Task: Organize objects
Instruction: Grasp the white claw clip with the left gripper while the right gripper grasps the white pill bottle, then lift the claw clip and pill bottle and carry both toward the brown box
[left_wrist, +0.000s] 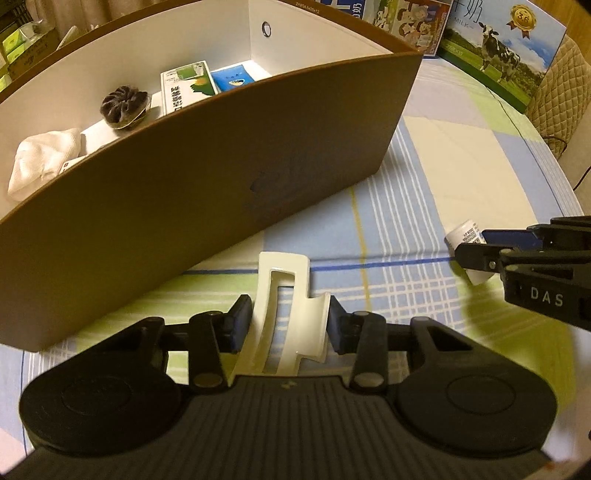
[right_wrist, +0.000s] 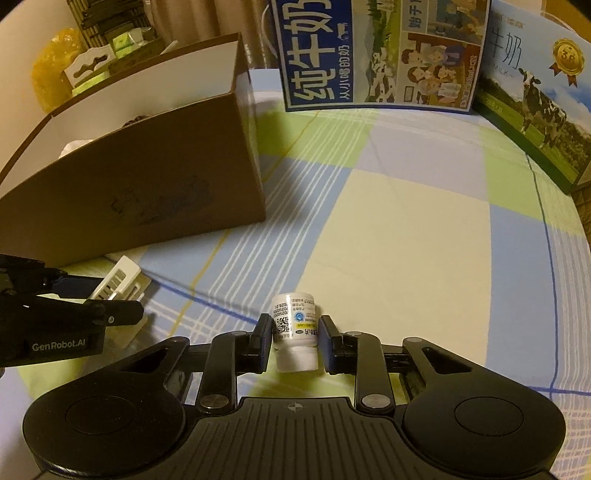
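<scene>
A white plastic hair clip sits between the pads of my left gripper, which is shut on it just above the checked tablecloth, in front of the brown box. In the right wrist view the clip shows beside the left gripper. A small white medicine bottle, cap toward the camera, is clamped between the pads of my right gripper. The same bottle and right gripper appear at the right edge of the left wrist view.
The open box, white inside, holds a white cloth, a dark ruffled item, a green-white carton and a blue packet. Milk cases stand along the table's far side.
</scene>
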